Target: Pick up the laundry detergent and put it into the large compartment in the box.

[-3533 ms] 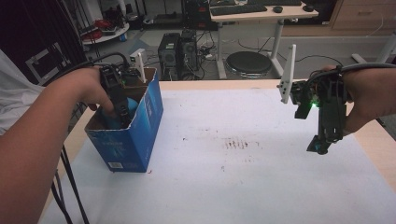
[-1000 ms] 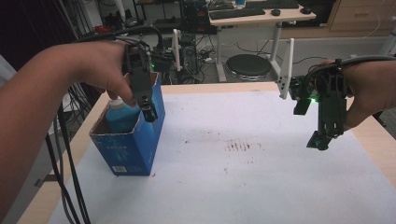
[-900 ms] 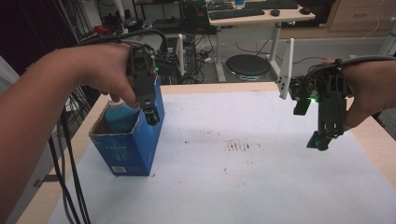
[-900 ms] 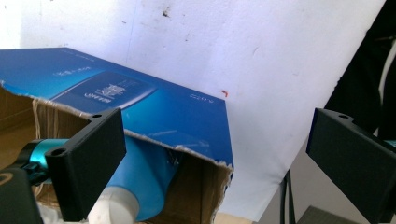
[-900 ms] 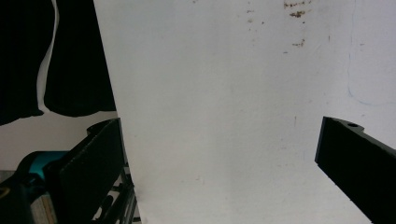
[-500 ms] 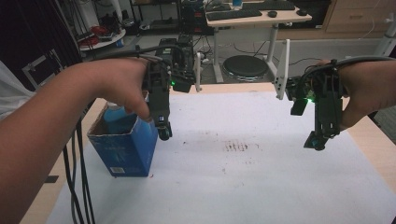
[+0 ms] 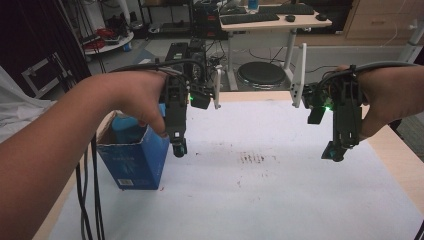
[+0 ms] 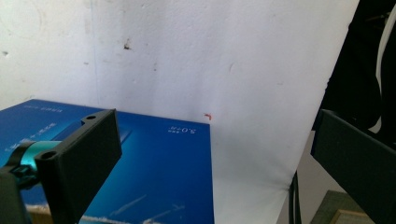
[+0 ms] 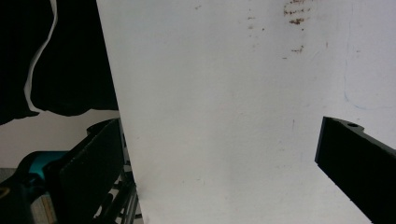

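Observation:
A blue cardboard box [image 7: 134,161] stands open-topped at the table's left edge, with a light blue item [image 7: 124,125] inside it. My left gripper [image 7: 179,148] hangs just right of the box, pointing down above the white table cover [image 7: 240,205]. Its jaws have just been opening and nothing is between them. In the left gripper view the box's blue side [image 8: 154,177] lies under the open left gripper [image 8: 212,128]. My right gripper [image 7: 336,152] hovers over the table's right side, open and empty. The right gripper view shows the right gripper [image 9: 219,144] above bare white cover.
Brown stains [image 7: 255,159] mark the middle of the cover, also visible as stains [image 9: 294,18] in the right gripper view. Black cables [image 7: 95,200] hang past the left table edge. A desk [image 7: 270,20], a round stool [image 7: 260,75] and computer cases stand beyond the far edge.
My left gripper has come out of the blue box, moved right and sunk beside it. The right gripper has stayed where it was.

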The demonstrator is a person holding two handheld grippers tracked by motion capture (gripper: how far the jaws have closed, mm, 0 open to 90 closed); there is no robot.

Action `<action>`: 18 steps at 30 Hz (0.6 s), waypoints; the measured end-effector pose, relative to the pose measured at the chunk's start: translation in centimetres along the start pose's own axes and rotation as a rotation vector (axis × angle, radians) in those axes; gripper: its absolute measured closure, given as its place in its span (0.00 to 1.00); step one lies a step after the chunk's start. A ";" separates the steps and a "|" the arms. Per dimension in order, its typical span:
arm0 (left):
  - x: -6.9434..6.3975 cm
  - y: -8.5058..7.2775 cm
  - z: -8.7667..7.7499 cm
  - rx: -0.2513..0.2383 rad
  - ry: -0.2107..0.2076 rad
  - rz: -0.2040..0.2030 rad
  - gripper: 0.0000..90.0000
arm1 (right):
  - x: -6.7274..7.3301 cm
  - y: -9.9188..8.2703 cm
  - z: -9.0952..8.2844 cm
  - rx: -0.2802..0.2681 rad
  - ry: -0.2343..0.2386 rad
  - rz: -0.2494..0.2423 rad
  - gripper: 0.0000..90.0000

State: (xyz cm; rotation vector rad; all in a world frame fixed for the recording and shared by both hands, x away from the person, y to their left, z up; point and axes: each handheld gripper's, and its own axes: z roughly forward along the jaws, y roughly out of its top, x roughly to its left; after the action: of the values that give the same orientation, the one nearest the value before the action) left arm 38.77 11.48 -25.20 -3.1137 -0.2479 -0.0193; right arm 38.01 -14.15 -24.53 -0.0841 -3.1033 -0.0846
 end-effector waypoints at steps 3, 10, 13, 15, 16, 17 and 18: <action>0.5 0.2 0.2 0.001 0.002 -0.005 0.02 | 0.0 -0.1 -0.1 -0.004 -0.003 0.000 0.01; 2.5 0.1 1.1 0.005 0.015 -0.044 0.02 | -0.2 -0.5 -0.2 -0.002 -0.002 0.010 0.01; 3.3 -0.2 1.4 0.010 0.019 -0.061 0.02 | -0.3 -0.4 -0.1 -0.005 -0.003 0.007 0.01; 3.6 -0.3 1.4 0.003 0.019 -0.061 0.02 | -0.4 -0.3 -0.1 -0.009 0.000 0.003 0.01; 3.8 -0.5 1.4 -0.001 0.019 -0.070 0.02 | -0.3 -0.2 -0.1 -0.002 0.002 0.016 0.01; 4.0 -0.6 1.4 0.002 0.017 -0.073 0.02 | -0.4 -0.2 -0.1 -0.001 0.001 0.003 0.01; 4.0 -0.8 1.5 0.005 0.018 -0.076 0.02 | -0.4 -0.2 0.0 0.000 0.002 0.006 0.01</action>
State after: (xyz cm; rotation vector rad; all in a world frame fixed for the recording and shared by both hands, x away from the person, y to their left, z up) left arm 42.64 12.89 -26.60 -3.0961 -0.3658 -0.0472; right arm 38.42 -14.35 -24.55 -0.0932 -3.1012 -0.0840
